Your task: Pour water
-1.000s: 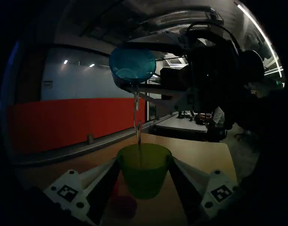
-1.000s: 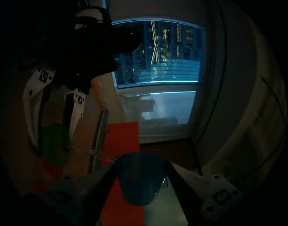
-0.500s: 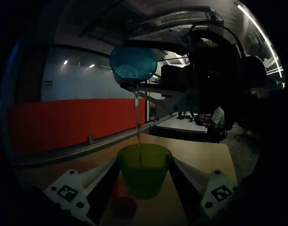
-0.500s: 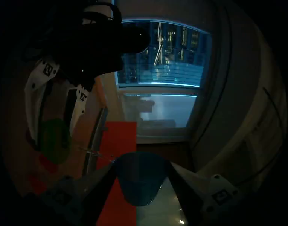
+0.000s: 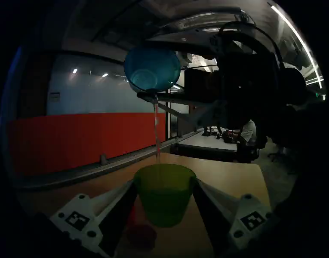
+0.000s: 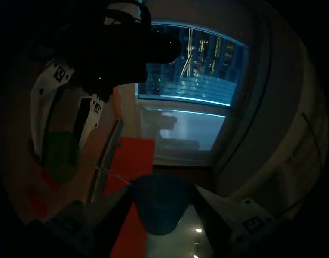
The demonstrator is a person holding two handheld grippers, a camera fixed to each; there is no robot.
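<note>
The left gripper holds a green cup upright, both fingers pressing on its sides, just ahead of its camera and above a wooden table. High above and a little beyond it, the right gripper clasps a blue cup between its own fingers. The blue cup is tipped so far over that its mouth faces down toward the left gripper. A thin stream of water falls from the blue cup's lower lip and lands in the green cup somewhat off centre. The pour looks well under way, though the dim light hides how full the green cup is. Done well, this step calls for a level, firm hold on the green cup and a slow, even tilt of the blue one. The drop is long, so I judge that bringing the lip lower and over the cup's middle would cut splashing. A small reddish object, too dark to identify, lies on the table beneath the left gripper's fingers.
</note>
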